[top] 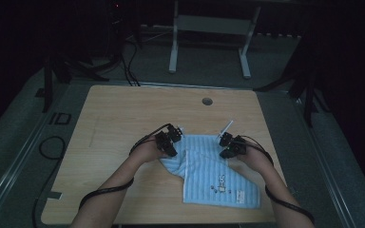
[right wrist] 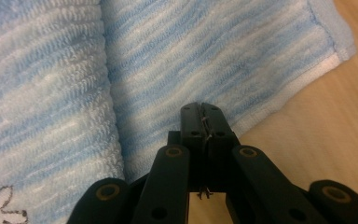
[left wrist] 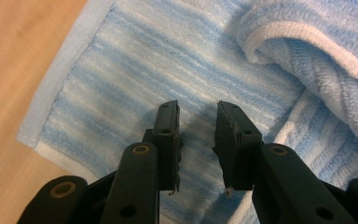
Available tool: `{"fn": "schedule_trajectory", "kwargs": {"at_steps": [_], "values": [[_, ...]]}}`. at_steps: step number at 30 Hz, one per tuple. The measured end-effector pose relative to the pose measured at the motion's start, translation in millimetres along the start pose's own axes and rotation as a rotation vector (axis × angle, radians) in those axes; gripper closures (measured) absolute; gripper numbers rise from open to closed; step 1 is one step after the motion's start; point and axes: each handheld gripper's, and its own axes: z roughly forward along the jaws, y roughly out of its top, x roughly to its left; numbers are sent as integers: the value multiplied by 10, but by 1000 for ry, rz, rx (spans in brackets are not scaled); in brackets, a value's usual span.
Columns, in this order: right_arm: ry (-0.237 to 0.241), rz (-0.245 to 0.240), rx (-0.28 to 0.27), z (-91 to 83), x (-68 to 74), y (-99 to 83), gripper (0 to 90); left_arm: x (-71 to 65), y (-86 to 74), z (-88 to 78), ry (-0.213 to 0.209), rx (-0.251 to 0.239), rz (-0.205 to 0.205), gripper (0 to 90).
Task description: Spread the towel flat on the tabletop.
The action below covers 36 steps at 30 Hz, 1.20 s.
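A pale blue striped towel (top: 209,173) lies on the near right part of the wooden table (top: 123,118), partly folded over itself, with a small embroidered figure and a label near its front hem. The person's forearms come in from the near edge, one gripper in each hand, and both sit at the far end of the cloth. The left gripper (top: 169,142) is at the towel's far left corner, where the fabric bunches under it. In the left gripper view its two black jaws stand a little apart, with a clear gap between them, hanging over a flat single layer of the towel (left wrist: 135,79) — nothing is caught in that gap, and the pads (left wrist: 168,135) look to be just above the pile rather than pressing on it, though the angle makes that hard to judge. A thick rolled fold of the same cloth rises to the upper right of that view, well clear of the tips. The right gripper (top: 229,145) is at the far right corner. In the right gripper view its jaws are pressed flat together, face to face, with only a few stray threads at the seam between them and no cloth pinched — the towel (right wrist: 191,60) spreads out beyond and under the tips, its white hemmed edge running just beside them on the right, with bare wood past that. A raised fold lies along the left of that view.
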Motion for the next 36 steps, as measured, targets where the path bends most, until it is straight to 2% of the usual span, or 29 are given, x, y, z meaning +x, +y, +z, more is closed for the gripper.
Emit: {"fn": "schedule_trajectory", "kwargs": {"at_steps": [2, 7, 10, 11, 14, 17, 18, 20, 21, 24, 25, 28, 30, 32, 34, 36], "values": [[-3, 21, 9, 2, -77, 11, 885, 51, 57, 21, 1, -2, -11, 699], [-10, 35, 20, 14, -205, 54, 885, 158, 170, 60, -1, -1, -34, 691], [-23, 52, 51, -7, -216, 90, 869, 177, 211, 69, -2, 10, -34, 690], [-35, 38, 53, -46, -190, 102, 856, 169, 217, 71, 1, 12, -31, 689], [0, 50, -31, -261, -100, 122, 782, 168, 218, 70, 2, 13, -33, 689], [63, 31, -114, -425, 36, 155, 675, 167, 221, 68, 3, 17, -31, 688], [85, 15, -125, -442, 95, 173, 663, 162, 222, 69, 7, 17, -28, 688], [97, -18, -112, -408, 192, 210, 605, 157, 225, 71, 13, 17, -32, 685], [107, -27, -92, -358, 213, 228, 585, 154, 228, 70, 15, 19, -33, 677], [88, -35, -8, -172, 206, 253, 548, 148, 232, 71, 19, 21, -33, 677], [85, -34, 14, -125, 188, 258, 585, 147, 234, 71, 20, 23, -30, 677], [89, -71, 55, -73, 218, 267, 819, 152, 235, 70, 16, 24, -30, 677], [88, -87, 51, -91, 247, 272, 842, 160, 233, 71, 12, 22, -32, 676], [64, -120, 32, -209, 377, 277, 859, 160, 231, 71, 13, 21, -33, 675], [59, -149, -13, -344, 521, 264, 860, 154, 233, 71, 16, 22, -34, 674], [43, -193, -55, -476, 733, 249, 860, 154, 237, 70, 18, 26, -32, 668]]}}
